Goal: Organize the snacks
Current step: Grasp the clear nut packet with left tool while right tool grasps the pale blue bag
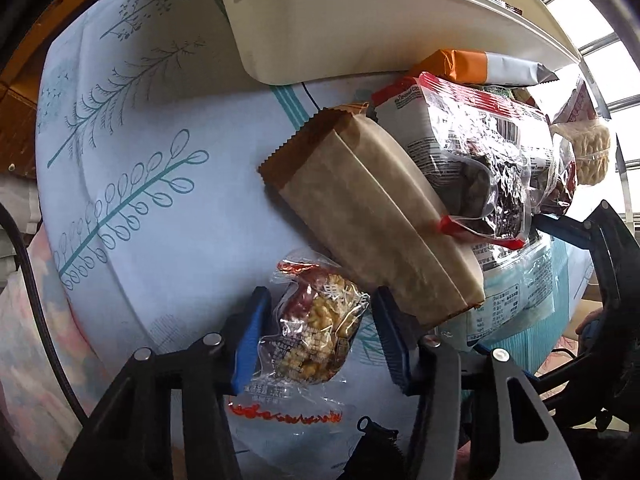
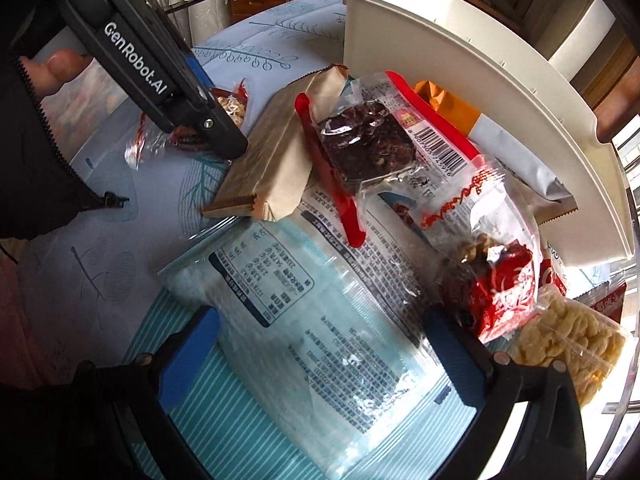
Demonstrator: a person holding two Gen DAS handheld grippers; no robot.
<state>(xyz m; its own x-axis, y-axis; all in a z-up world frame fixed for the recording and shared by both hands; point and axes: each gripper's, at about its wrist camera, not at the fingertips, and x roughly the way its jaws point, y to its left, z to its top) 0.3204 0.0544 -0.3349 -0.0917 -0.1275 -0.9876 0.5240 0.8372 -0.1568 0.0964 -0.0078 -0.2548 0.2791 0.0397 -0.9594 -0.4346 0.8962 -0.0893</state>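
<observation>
- Your white plastic bin point(image 1: 360, 20) stands beyond both tools on the leaf-printed tablecloth point(image 1: 132, 128), with the snack pile against its near wall.
- Your right gripper point(image 2: 320, 356) stands spread wide over the large pale-blue snack bag point(image 2: 320, 320); the bag lies between the pads, and I cannot tell if they touch it.
- The brown paper packet point(image 1: 372, 216) lies just ahead of your left tool, its near end beside the right finger.
- A red-edged clear pack with a dark bar point(image 2: 368, 144) rests on the paper packet and blue bag.
- Your left gripper point(image 1: 316, 340) brackets the small clear puffed-grain snack pack point(image 1: 316, 332); the left pad meets the wrapper, the right pad stands just off it.
</observation>
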